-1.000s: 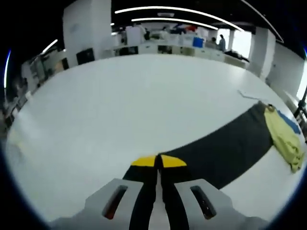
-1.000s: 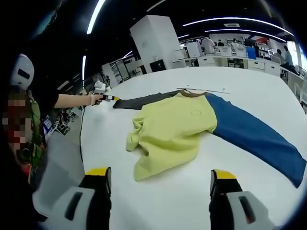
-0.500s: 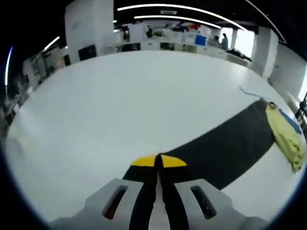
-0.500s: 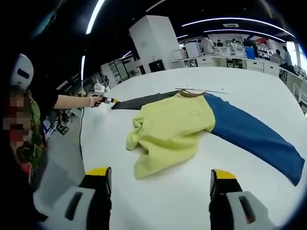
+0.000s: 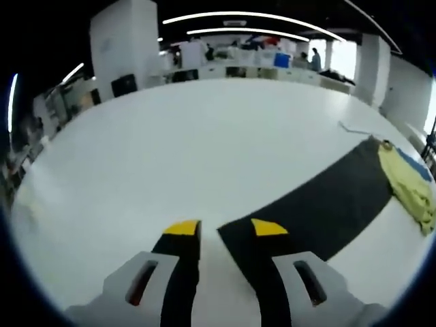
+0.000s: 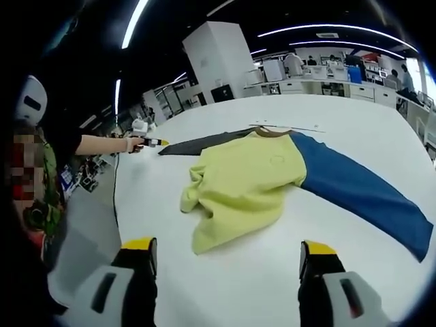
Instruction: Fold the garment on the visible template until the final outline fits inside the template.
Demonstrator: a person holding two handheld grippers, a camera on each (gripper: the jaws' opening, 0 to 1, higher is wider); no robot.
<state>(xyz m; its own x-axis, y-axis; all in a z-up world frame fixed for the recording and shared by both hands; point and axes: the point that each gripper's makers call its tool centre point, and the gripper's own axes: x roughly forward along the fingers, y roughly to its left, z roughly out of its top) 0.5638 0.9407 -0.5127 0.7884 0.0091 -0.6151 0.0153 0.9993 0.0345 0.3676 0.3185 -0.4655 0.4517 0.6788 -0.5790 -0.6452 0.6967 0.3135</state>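
The garment lies spread on the white table [image 5: 170, 150]. It has a yellow body [image 6: 238, 184], a blue sleeve [image 6: 361, 191] and a dark grey sleeve [image 6: 197, 143]. In the left gripper view the dark grey sleeve [image 5: 320, 204] runs from the yellow body [image 5: 412, 194] down to my left gripper [image 5: 225, 228]. That gripper is open, and the cuff lies flat against its right jaw. In the right gripper view the left gripper [image 6: 153, 142] sits at the cuff's far end. My right gripper [image 6: 228, 248] is open over bare table, short of the yellow hem.
A person's arm [image 6: 102, 143] reaches in from the left, holding the left gripper. A thin pale strip [image 5: 354, 129] lies on the table beyond the collar. Shelves, desks and people stand at the room's far side. The table edge [image 6: 116, 204] runs down the left.
My left gripper has opened and let go of the dark grey sleeve's cuff. The right gripper and the garment's body have stayed put.
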